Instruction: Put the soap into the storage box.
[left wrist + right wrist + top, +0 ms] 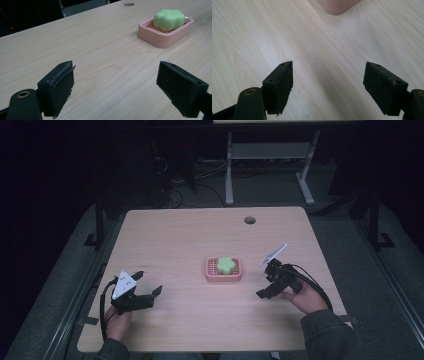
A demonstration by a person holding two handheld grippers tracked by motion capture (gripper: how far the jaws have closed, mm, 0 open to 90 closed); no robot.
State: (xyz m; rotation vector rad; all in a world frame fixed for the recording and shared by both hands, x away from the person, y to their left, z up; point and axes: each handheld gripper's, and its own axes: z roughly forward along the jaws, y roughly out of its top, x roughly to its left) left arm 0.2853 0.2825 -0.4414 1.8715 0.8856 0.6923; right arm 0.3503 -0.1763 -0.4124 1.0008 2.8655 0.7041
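Left gripper (148, 283): near the table's (175, 235) front left corner, jaws wide apart, gripping nothing. The table is pale wood grain with a round cable hole (249, 220) near the far edge. Soap dish (223, 269): pink, at the table's centre, carrying a green flower-shaped soap (226, 264). Right gripper (266, 280): near the front right edge, jaws wide apart, unloaded. The room is dark; a grey desk frame (270, 155) and cables (170, 195) stand on the floor beyond the far edge.

table (87, 45) – pale matt wood grain | soap dish (160, 40) – smooth pink plastic | soap (168, 20) – matt
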